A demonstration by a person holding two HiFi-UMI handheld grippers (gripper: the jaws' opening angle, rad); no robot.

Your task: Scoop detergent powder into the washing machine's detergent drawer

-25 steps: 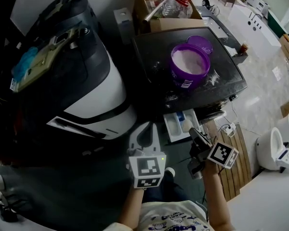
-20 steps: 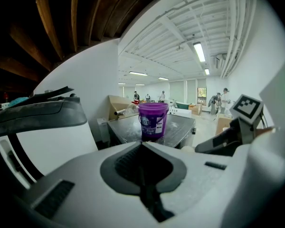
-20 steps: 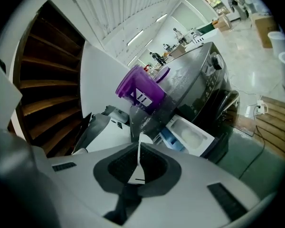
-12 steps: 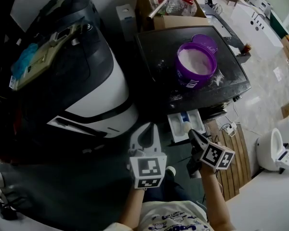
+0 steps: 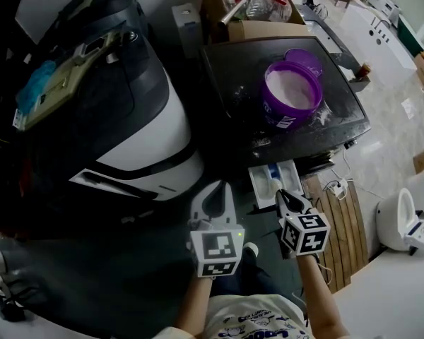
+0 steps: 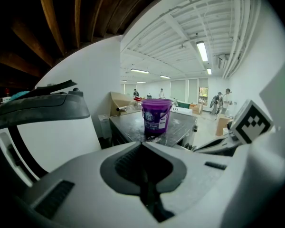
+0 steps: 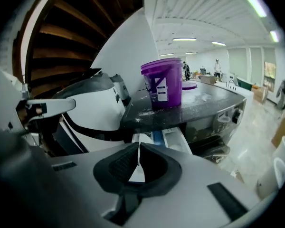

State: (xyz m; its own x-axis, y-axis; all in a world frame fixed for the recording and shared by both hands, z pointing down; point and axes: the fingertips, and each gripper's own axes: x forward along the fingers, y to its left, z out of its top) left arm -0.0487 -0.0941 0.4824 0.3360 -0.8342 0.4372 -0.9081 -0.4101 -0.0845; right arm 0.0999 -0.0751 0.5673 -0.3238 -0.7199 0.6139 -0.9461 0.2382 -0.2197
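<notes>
Dark floor (image 5: pixel 263 221) lies under both grippers, side by side close to the person. Left gripper (image 5: pixel 213 189) has its jaws shut on nothing; right gripper (image 5: pixel 283 195) likewise, jaws together and empty, its tip just at the front of the drawer (image 5: pixel 268 182). That drawer stands open from the washer (image 5: pixel 230 83), white showing in one compartment. On the washer's black top sits the purple tub (image 5: pixel 283 115), lidless and full of powder (image 5: pixel 291 87) — spilled grains beside it, a box (image 5: pixel 249 31) behind
</notes>
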